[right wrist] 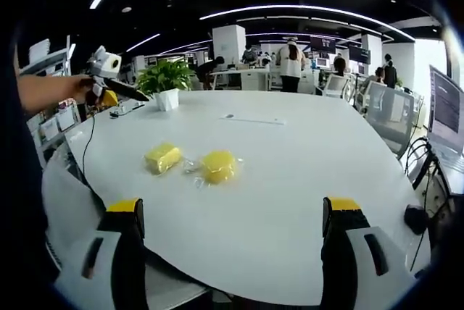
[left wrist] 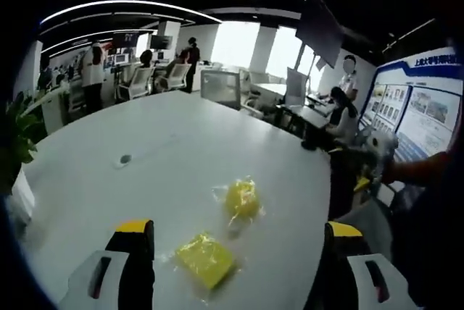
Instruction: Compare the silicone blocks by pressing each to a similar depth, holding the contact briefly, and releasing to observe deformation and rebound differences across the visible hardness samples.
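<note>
Lying on a white round tabletop, two yellow silicone blocks sit side by side, each in clear wrapping. In the right gripper view the square block lies just beside the rounder block, their wrappings touching or nearly so, both toward the tabletop's near-left part and well back from its near edge. In the left gripper view the square block lies close to the near edge, between the jaws in the picture, with the rounder block just beyond it.

The left gripper is spread wide, its yellow-tipped jaws apart and holding nothing, hovering over the near edge. The right gripper is likewise spread wide and empty, held short of the blocks and touching neither.

A potted plant stands at the far-left edge of the tabletop, and a thin cable trails along the left edge. In the right gripper view a hand at the left holds the other gripper up, away from the tabletop. Office chairs and people stand beyond.
</note>
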{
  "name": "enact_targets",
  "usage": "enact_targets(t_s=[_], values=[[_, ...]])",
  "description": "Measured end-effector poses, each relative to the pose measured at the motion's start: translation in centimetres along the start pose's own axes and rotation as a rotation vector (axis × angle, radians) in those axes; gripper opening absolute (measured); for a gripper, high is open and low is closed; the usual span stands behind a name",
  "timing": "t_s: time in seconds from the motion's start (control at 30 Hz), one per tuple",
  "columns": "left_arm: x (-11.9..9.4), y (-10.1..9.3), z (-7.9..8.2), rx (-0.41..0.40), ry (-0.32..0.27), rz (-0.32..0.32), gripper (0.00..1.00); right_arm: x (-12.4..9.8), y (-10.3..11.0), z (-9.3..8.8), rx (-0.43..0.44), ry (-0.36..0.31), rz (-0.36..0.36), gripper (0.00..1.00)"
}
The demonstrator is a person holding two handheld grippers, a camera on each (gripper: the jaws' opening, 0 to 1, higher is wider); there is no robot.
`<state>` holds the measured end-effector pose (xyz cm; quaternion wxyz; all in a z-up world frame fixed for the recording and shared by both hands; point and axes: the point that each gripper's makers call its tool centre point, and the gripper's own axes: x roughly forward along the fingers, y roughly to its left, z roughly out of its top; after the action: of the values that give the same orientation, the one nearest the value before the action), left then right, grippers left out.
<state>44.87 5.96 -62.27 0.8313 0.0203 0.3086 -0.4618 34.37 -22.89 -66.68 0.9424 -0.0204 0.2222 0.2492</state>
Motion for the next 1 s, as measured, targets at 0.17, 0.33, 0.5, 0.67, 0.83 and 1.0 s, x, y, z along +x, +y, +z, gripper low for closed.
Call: enact_targets(t_s=[0.17,0.33,0.5,0.67,0.83,1.0], values=[[2.4,0.5,1.5,-0.118,-0.001,-0.054,1.00,-0.2,-0.4,-0.1,-0.002,0.004,-0.004,0.97],[4.9,0.4,2.8,-0.101,0.032,-0.096,1.00,-0.3,-0.8,-0.2,-0.004,0.008,-0.015,0.97],[7.3,0.9,3.5,-0.157,0.067,-0.118,1.00,-0.5,-1.0,-0.4,0.003,0.010,-0.024,0.97],[9.6,1.1,5.0,-0.257,0.057,-0.161,1.00,-0.6,-1.2,-0.6,0.011,0.011,-0.032,0.97],[11.6,1.9,5.8,-0.315,0.065,-0.189,0.99,-0.6,-1.1,-0.8,0.018,0.014,-0.036,0.97],[14.0,3.1,5.8,-0.394,0.087,-0.199,0.99,-0.9,-1.1,-0.9,0.021,0.010,-0.040,0.97]])
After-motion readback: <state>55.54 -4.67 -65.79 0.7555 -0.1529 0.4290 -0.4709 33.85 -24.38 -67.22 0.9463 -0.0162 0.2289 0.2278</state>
